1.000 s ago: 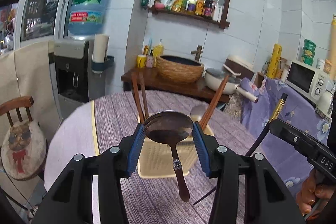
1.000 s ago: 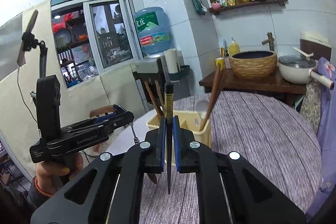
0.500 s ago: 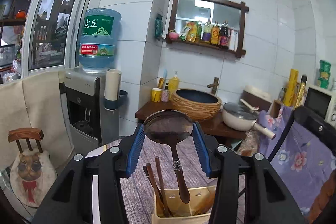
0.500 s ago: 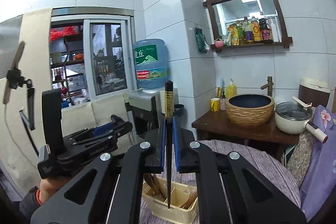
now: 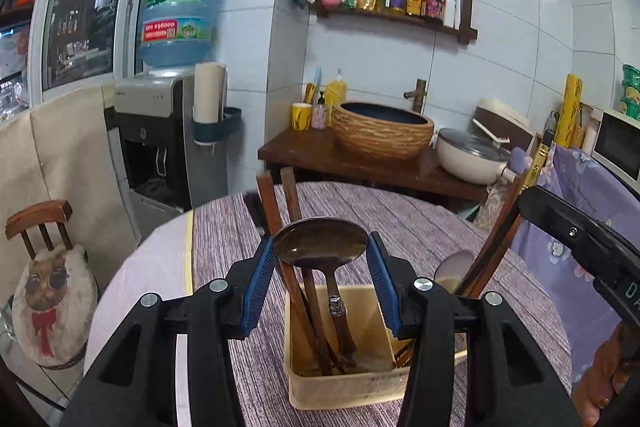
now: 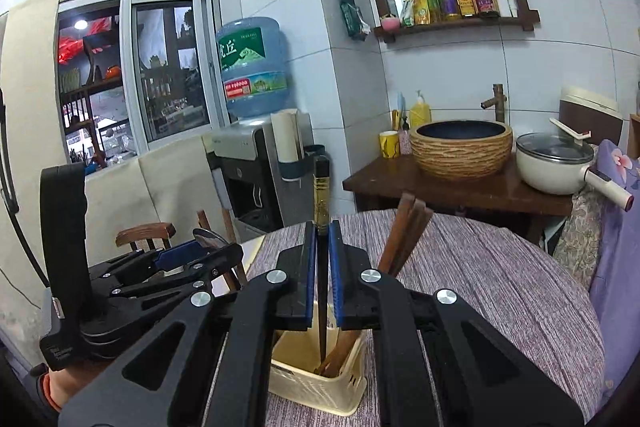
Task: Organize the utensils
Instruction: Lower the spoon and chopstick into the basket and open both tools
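Left hand-held gripper (image 5: 320, 281): we see its blue pads pinching the bowl of a dark spoon (image 5: 320, 242) from both sides, over the yellow basket (image 5: 340, 393).
Spoon: its bowl sits up between the pads, and its handle hangs down into the near left compartment of the basket; we cannot tell whether the tip touches the bottom.
Right hand-held gripper (image 6: 319, 275): we see its pads pressed together on a single black chopstick (image 6: 321, 195) with a gold band near the top.
Black chopstick: held upright, its gold-banded end above the pads and its thin tip reaching down into the basket's right compartment.
Basket: a pale yellow plastic holder standing on the purple striped worktop (image 5: 420, 227), split into compartments.
Brown chopsticks (image 5: 280, 203): a pair leans in the left compartment beside the spoon handle, ends sticking up toward the far side.
Other utensils: more brown chopsticks (image 6: 404, 239) lean out to the right of the basket, with a light-coloured spoon (image 5: 450, 267) beside them.
Far side: we see a water dispenser (image 5: 168, 147) on the left and a woven basin (image 5: 382, 131) on a dark wooden counter.
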A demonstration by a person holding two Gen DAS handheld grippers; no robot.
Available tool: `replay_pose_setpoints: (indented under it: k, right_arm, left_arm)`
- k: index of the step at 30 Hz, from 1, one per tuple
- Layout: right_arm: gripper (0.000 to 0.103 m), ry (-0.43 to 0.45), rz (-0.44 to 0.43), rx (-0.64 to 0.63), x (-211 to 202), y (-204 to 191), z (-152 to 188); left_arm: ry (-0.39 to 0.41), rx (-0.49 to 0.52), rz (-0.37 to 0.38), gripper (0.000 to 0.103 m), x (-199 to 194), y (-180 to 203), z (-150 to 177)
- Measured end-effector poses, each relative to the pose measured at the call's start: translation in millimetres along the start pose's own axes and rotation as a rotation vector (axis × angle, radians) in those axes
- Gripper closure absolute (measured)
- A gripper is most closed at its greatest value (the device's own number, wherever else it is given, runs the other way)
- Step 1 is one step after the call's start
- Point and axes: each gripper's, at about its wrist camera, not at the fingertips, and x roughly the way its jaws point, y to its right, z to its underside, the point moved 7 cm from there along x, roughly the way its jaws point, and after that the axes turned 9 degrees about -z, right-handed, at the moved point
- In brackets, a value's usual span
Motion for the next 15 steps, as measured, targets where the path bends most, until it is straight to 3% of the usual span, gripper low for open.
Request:
replay_pose_setpoints:
  k: [9,15]
  right_arm:
    - [0.096,-0.036,0.003,0.006,6,2,26]
    - [0.096,-0.001,-0.017,-0.010,-10,-5,22]
  left_arm:
    - [-0.041,0.025,0.010,0.056,6,6,18]
    - [-0.006,0.046,0.008,0.052,-10,6,17]
